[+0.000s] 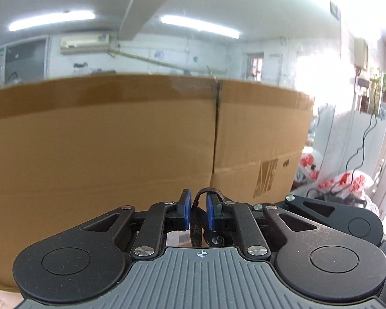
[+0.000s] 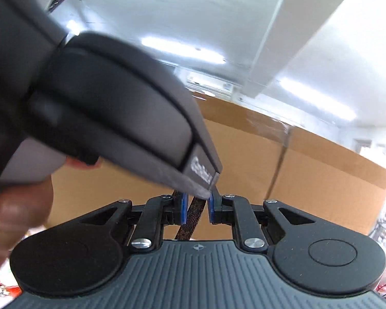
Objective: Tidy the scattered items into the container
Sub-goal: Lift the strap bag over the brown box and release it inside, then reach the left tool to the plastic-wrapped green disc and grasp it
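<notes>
My left gripper (image 1: 198,207) is shut on a dark brown leather strap (image 1: 196,228) that loops over its right blue pad and hangs down between the fingers. My right gripper (image 2: 196,209) is shut on a dark brown strap (image 2: 189,221) too; I cannot tell if it is the same strap. The body of the left gripper (image 2: 103,118), blurred, fills the upper left of the right wrist view, with a hand (image 2: 15,211) on it. Part of the right gripper (image 1: 342,216) shows at the right of the left wrist view. Both grippers point at a large cardboard box (image 1: 115,141), which also shows in the right wrist view (image 2: 308,170). No container interior is in view.
The cardboard box wall stands close in front and blocks the view ahead. Red and white plastic bags (image 1: 347,180) and black cables (image 1: 360,152) lie to the right of it. Ceiling lights and a wall air conditioner (image 1: 83,41) are above.
</notes>
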`<state>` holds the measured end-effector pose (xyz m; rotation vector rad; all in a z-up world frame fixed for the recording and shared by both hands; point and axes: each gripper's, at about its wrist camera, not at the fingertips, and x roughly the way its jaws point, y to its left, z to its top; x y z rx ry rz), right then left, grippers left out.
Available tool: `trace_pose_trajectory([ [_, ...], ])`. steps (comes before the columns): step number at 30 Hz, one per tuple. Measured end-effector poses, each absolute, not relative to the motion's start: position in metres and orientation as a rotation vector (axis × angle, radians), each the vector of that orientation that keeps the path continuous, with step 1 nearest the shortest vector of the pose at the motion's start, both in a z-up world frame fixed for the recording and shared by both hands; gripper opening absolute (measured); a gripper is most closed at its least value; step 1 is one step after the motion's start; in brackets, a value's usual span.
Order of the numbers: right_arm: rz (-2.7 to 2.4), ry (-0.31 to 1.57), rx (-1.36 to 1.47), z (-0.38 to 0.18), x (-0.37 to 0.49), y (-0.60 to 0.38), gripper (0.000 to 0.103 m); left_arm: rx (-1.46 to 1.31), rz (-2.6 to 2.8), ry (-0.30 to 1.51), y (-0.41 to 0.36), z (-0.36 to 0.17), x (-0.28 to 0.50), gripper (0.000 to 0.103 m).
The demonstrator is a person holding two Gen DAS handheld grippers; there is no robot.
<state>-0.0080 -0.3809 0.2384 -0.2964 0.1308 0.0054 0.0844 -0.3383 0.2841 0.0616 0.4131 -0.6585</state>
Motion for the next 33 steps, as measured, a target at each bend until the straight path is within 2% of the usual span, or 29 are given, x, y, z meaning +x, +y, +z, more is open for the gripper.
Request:
trace_pose_trajectory([
  [2,0.011,0.178,-0.269,0.231,0.004,-0.393,0.023,0.078,-0.663,0.472,-0.345,0.262,0.095,0.047],
  [5,0.012,0.252,-0.215,0.2,0.014,-0.407,0.043,0.15,-0.645,0.537,-0.349,0.217,0.104,0.058],
  [7,0.006,0.287,-0.221,0.168,0.015,-0.41,0.077,0.182,-0.626,0.604,-0.342,0.181,0.111,0.061],
  [8,-0.002,0.314,-0.225,0.151,0.016,-0.413,0.081,0.191,-0.615,0.633,-0.337,0.168,0.114,0.062],
  [12,-0.008,0.44,-0.213,0.091,0.012,-0.422,0.081,0.21,-0.594,0.706,-0.3,0.13,0.118,0.063],
  [17,0.013,0.514,-0.2,0.058,-0.013,-0.422,0.084,0.176,-0.569,0.729,-0.252,0.116,0.116,0.065],
  [20,0.016,0.517,-0.165,0.055,-0.034,-0.425,0.084,0.151,-0.557,0.718,-0.219,0.118,0.108,0.071],
  [24,0.024,0.477,-0.097,0.055,-0.047,-0.417,0.084,0.119,-0.543,0.71,-0.184,0.119,0.094,0.071],
  [27,0.08,0.437,-0.002,0.067,-0.054,-0.408,0.084,0.109,-0.509,0.679,-0.153,0.115,0.077,0.076],
  [29,0.133,0.391,0.051,0.074,-0.06,-0.394,0.088,0.115,-0.481,0.662,-0.133,0.109,0.066,0.083],
  [31,0.161,0.353,0.083,0.072,-0.065,-0.376,0.096,0.126,-0.435,0.647,-0.108,0.101,0.055,0.084],
  [33,0.203,0.333,0.109,0.066,-0.069,-0.355,0.096,0.137,-0.39,0.649,-0.087,0.09,0.048,0.085],
])
